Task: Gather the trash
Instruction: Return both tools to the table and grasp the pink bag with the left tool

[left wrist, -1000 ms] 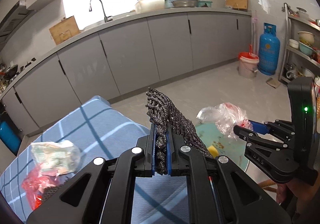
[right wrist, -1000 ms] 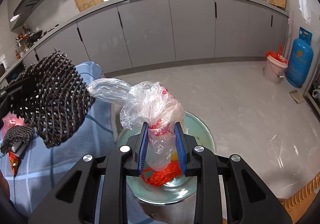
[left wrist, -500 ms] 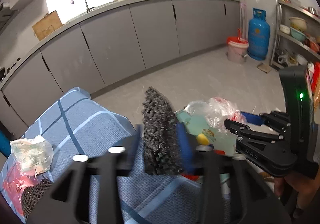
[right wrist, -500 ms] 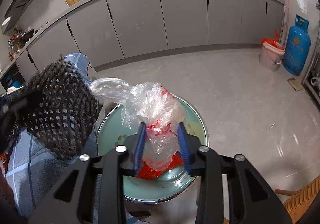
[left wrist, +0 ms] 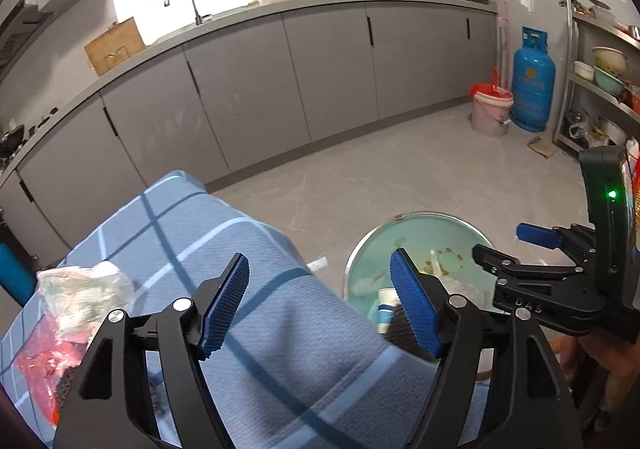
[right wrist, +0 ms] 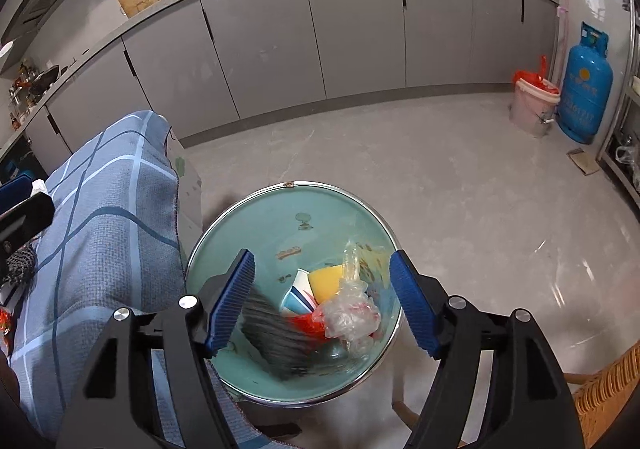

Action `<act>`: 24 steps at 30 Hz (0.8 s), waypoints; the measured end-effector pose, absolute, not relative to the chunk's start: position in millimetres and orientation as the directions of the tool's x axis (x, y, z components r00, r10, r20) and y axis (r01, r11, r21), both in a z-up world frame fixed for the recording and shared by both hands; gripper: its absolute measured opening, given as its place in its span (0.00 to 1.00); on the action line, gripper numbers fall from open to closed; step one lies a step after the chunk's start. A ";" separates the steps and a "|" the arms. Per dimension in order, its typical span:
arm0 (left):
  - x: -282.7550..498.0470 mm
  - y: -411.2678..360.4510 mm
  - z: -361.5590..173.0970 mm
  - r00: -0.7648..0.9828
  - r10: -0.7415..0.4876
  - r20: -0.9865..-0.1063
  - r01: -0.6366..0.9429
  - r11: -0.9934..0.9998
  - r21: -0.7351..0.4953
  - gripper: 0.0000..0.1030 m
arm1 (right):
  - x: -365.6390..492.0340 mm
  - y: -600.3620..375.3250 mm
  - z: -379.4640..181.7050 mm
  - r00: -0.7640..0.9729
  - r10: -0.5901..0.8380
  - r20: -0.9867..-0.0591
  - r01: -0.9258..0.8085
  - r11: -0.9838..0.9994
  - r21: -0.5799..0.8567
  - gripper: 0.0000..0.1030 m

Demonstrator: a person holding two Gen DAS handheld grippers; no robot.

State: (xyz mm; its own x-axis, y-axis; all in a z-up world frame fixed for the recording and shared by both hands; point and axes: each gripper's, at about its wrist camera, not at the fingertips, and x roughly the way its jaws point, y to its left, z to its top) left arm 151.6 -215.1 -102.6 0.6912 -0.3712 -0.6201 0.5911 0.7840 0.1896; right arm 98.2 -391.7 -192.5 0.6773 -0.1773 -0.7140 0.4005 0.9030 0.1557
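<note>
Beside the tablecloth (right wrist: 100,233) edge, green basin (right wrist: 248,225), bare floor (right wrist: 440,177) beyond

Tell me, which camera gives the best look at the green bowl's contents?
The right wrist view: it looks straight into the green bowl, showing the plastic bag and paper cup. The left wrist view shows only part, behind gripper fingers.

Your left black two-finger tool with blue ribbed pads (left wrist: 320,303) points down at a slant, its jaws opening wide with nothing pressed between the pads. Your right black two-finger tool with blue ribbed pads (right wrist: 322,299) tilts down more steeply, jaws also opening, pads gripping nothing. Part of your right hand (left wrist: 608,361) shows beneath it.
</note>
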 end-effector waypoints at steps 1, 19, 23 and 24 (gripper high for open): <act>151.5 -212.5 -100.7 0.697 -0.365 -0.617 0.585 0.787 0.195 0.72 | 98.1 -389.6 -191.6 0.678 -0.176 -0.714 0.398 0.904 0.155 0.69; 129.7 -114.4 -56.7 0.821 -0.221 -0.527 0.398 0.882 0.250 0.80 | 112.1 -312.2 -162.3 0.725 -0.067 -0.685 0.237 0.959 0.158 0.75; 127.5 -68.9 -46.8 0.851 -0.133 -0.507 0.296 0.920 0.255 0.80 | 118.3 -287.5 -155.6 0.732 -0.034 -0.680 0.185 0.971 0.151 0.76; 126.9 -54.2 -43.7 0.862 -0.103 -0.496 0.261 0.929 0.261 0.80 | 120.0 -282.7 -154.1 0.733 -0.027 -0.679 0.175 0.973 0.151 0.76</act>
State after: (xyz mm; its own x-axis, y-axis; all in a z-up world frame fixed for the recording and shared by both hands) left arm 126.9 -54.2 -43.7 0.8624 -0.1027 -0.4957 0.2610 0.9293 0.2614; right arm 120.0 -282.7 -154.1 0.7334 -0.0266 -0.6793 0.1754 0.9728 0.1512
